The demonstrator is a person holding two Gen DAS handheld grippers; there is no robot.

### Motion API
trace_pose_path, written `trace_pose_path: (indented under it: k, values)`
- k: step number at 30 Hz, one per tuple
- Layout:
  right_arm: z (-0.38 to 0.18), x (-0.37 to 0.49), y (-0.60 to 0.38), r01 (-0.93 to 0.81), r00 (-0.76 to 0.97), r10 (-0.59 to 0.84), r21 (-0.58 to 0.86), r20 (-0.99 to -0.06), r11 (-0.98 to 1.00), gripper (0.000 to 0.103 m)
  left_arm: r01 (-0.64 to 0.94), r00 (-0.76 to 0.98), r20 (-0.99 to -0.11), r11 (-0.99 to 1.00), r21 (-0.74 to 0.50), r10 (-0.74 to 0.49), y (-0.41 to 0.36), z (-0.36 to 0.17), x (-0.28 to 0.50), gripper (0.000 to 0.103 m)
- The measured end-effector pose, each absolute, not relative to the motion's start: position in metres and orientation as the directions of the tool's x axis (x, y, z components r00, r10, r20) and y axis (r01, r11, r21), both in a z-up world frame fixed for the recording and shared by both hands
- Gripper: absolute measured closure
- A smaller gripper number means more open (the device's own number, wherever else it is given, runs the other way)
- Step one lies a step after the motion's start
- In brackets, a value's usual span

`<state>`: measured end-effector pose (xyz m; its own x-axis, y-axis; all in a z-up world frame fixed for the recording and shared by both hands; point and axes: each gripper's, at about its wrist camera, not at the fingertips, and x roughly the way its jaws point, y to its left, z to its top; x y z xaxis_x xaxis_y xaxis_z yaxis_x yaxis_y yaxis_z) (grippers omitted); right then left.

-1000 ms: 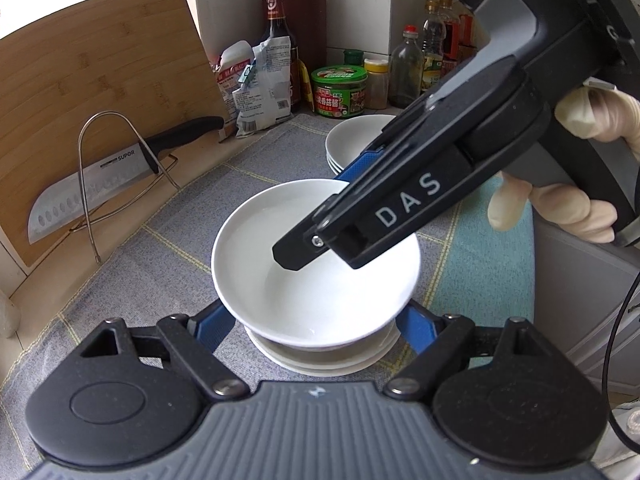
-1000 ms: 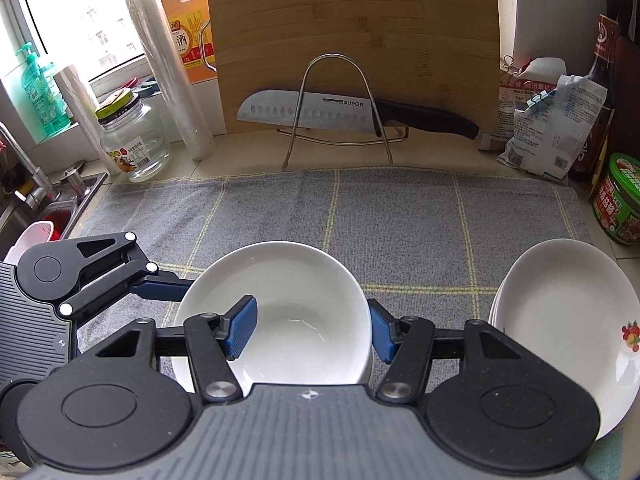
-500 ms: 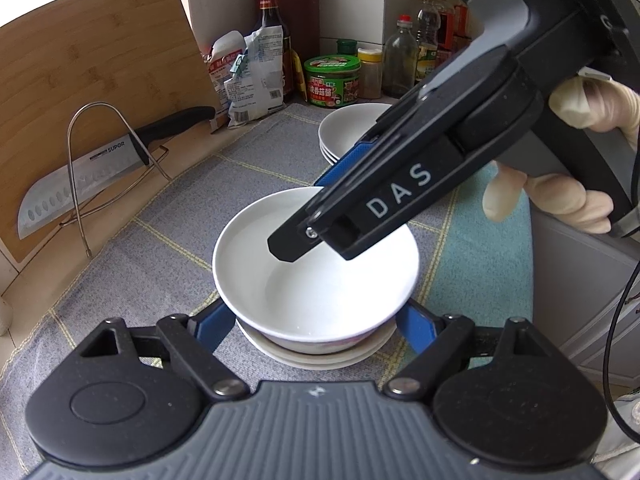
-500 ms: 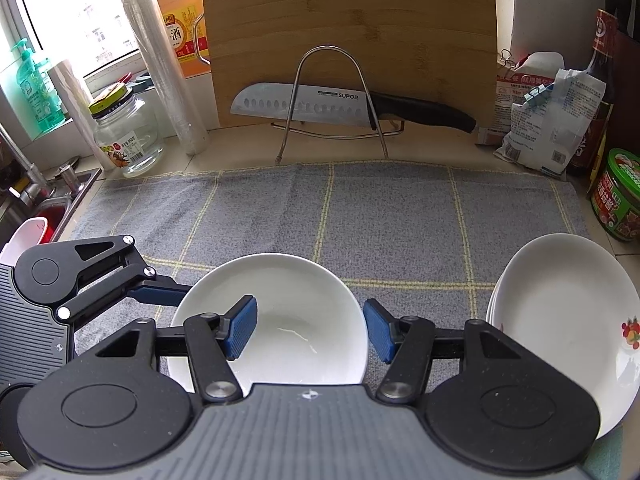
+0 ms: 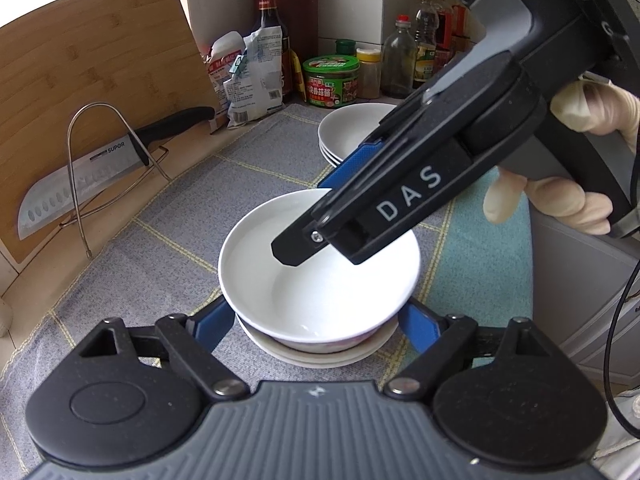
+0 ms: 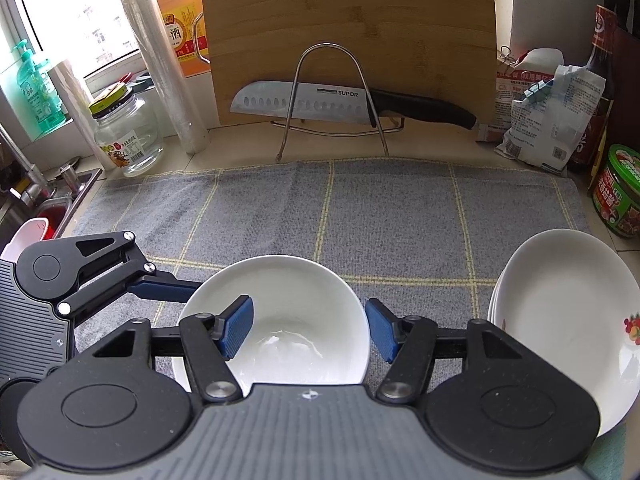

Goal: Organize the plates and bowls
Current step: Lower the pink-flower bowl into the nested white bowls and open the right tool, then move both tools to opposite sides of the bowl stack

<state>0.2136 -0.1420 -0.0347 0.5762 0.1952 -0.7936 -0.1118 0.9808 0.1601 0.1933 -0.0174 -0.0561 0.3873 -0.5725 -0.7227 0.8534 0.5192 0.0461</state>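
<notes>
Stacking bowl (image 5: 320,276) onto two nested ones on the mat (image 6: 360,216), plates (image 6: 560,320) stacked alongside.
Both grippers, left (image 5: 316,320) and right (image 6: 308,328), just eased open, pads off the empty bowl.

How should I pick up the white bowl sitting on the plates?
Take the round white ceramic bowl by its thin rim. Come down from above and pinch the wall, inside and outside. It sits upright, mouth open, on a short stack of white plates. Its smooth sides slope inward lower down, so squeezing around the outside could probably slip.
</notes>
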Motion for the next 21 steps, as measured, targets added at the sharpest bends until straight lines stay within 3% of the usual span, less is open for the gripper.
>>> trace_pose_path:
  k: [6, 13, 21]
  values:
    - [-0.033, 0.210, -0.137, -0.115, 0.591, 0.178, 0.137, -0.787, 0.984, 0.022, 0.847, 0.403, -0.702, 0.531, 0.042, -0.587, -0.005, -0.045, 0.188, 0.010]
    - [-0.031, 0.205, -0.140, -0.087, 0.609, 0.161, 0.136, -0.777, 0.987, 0.015, 0.815, 0.461, -0.655, 0.577, 0.046, -0.599, 0.005, -0.032, 0.186, 0.007]
    - [-0.022, 0.188, -0.144, -0.045, 0.652, 0.125, 0.126, -0.748, 0.991, 0.006, 0.791, 0.463, -0.663, 0.612, 0.010, -0.588, 0.007, -0.041, 0.192, 0.006]
